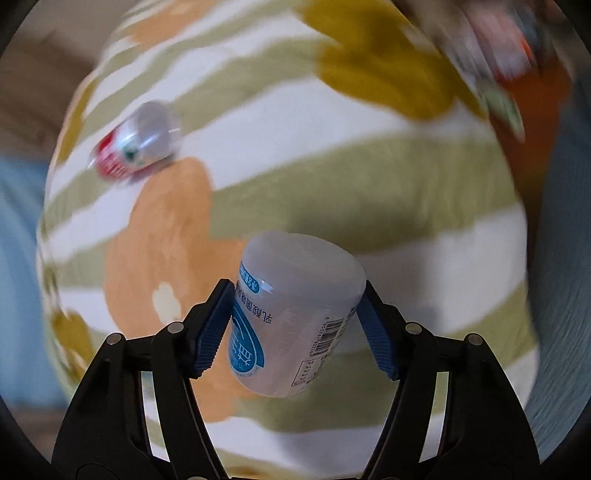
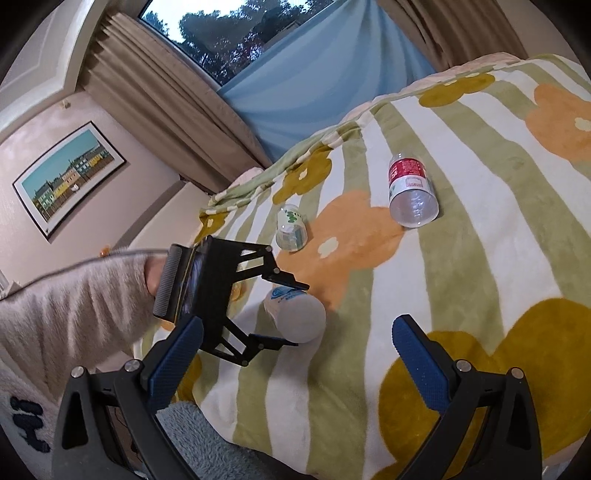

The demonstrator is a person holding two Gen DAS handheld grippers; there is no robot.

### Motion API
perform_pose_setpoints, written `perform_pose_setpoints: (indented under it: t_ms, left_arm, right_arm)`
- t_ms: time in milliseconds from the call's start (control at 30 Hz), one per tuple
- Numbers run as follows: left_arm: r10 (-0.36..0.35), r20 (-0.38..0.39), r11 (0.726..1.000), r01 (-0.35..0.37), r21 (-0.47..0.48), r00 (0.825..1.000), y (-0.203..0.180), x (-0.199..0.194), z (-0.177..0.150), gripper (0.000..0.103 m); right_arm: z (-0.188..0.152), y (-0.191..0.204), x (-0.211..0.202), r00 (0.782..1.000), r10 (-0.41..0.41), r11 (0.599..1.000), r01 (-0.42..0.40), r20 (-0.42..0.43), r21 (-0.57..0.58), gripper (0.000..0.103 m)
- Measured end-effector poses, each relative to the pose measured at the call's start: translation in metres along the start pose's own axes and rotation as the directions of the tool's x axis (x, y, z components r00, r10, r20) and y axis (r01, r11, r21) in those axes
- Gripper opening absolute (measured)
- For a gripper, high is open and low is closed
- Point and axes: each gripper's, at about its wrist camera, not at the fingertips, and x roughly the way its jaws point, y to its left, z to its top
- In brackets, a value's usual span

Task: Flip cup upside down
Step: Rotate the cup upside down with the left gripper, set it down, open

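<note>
Two grippers in play. We see the left gripper [image 1: 297,317] clenched on the white cup [image 1: 295,314], held tilted above the striped blanket [image 1: 369,177]. The right gripper [image 2: 295,354] hangs released, well apart. A red-labelled cut bottle [image 2: 412,194] lies on the blanket; a small clear cup [image 2: 291,229] nearby, perhaps inverted.

The left wrist camera sits just behind its own fingers, looking down on the blanket [image 1: 332,177] from close range, the cup [image 1: 295,317] filling the lower middle (the background is smeared with motion). The right wrist camera hangs farther back near the blanket's edge, facing across it toward the curtains [image 2: 155,110] and window [image 2: 221,29]. Both views share the cup [image 2: 295,317], the striped blanket [image 2: 461,258] and the red-labelled bottle [image 1: 136,140] [image 2: 410,188].
</note>
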Motion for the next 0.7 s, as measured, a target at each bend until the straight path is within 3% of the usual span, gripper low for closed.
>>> perform_pose_setpoints:
  t_ms: [100, 167, 200, 267, 300, 400, 467, 567, 700]
  left_arm:
    - [-0.01, 0.138, 0.968, 0.044, -0.248, 0.99, 0.02, -0.009, -0.01, 0.064]
    - [-0.007, 0.253, 0.904, 0.115, -0.411, 0.967, 0.028, -0.014, -0.02, 0.064]
    - [0.01, 0.316, 0.86, 0.153, -0.487, 0.949, 0.03, -0.016, -0.026, 0.064]
    - [0.05, 0.373, 0.794, 0.19, -0.577, 0.926, 0.034, -0.013, -0.032, 0.064]
    - [0.085, 0.408, 0.738, 0.218, -0.639, 0.909, 0.036, -0.01, -0.037, 0.064]
    - [0.176, 0.432, 0.638, 0.232, -0.734, 0.884, 0.038, -0.003, -0.042, 0.064]
    - [0.222, 0.428, 0.586, 0.231, -0.777, 0.876, 0.038, 0.002, -0.045, 0.064]
    - [0.235, 0.412, 0.542, 0.233, -0.807, 0.88, 0.033, 0.008, -0.051, 0.064]
    - [0.215, 0.374, 0.558, 0.201, -0.805, 0.902, 0.022, 0.004, -0.057, 0.064]
  right_arm:
    - [0.001, -0.002, -0.006, 1.0, 0.015, 1.0, -0.015, 0.018, 0.017, 0.103]
    - [0.0, -0.002, -0.009, 1.0, 0.014, 1.0, -0.014, 0.023, 0.019, 0.103]
    - [0.0, -0.002, -0.009, 1.0, 0.016, 1.0, -0.016, 0.024, 0.02, 0.103]
    - [0.001, -0.002, -0.011, 0.999, 0.017, 1.0, -0.018, 0.027, 0.024, 0.103]
    - [0.001, -0.002, -0.011, 0.999, 0.016, 1.0, -0.017, 0.028, 0.023, 0.103]
    - [0.001, 0.0, -0.011, 1.0, 0.011, 1.0, -0.012, 0.023, 0.023, 0.103]
    - [0.001, 0.001, -0.011, 1.0, 0.008, 1.0, -0.008, 0.018, 0.022, 0.103]
    - [0.001, 0.002, -0.012, 1.0, -0.001, 1.0, 0.001, 0.008, 0.016, 0.103]
    - [0.002, 0.002, -0.009, 1.0, -0.004, 1.0, 0.004, 0.005, 0.013, 0.103]
